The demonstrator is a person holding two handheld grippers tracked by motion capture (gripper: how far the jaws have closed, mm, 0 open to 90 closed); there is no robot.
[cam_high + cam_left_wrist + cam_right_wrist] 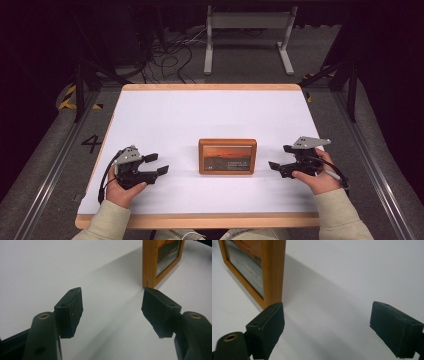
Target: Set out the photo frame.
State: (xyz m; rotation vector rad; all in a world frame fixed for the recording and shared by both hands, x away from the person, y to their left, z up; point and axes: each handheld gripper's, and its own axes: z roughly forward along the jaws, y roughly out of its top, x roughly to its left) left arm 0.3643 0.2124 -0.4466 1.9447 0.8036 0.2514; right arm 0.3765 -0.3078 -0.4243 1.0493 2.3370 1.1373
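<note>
A wooden picture frame (227, 156) with an orange sunset photo stands upright in the middle of the white table top (200, 115). My left gripper (156, 164) rests on the table to the frame's left, open and empty, jaws pointing at the frame. In the left gripper view its gripper (112, 310) shows wide-spread jaws, and the frame's corner (160, 260) sits just beyond the right one. My right gripper (280, 157) lies to the frame's right, open and empty. In the right gripper view that gripper (327, 327) has the frame (259, 270) standing past its left jaw.
The table has a light wood rim (200, 220) along its front edge. Behind it on the floor are tangled cables (165, 55) and a grey metal stand (247, 37). Dark rails (80, 95) run along both sides of the table.
</note>
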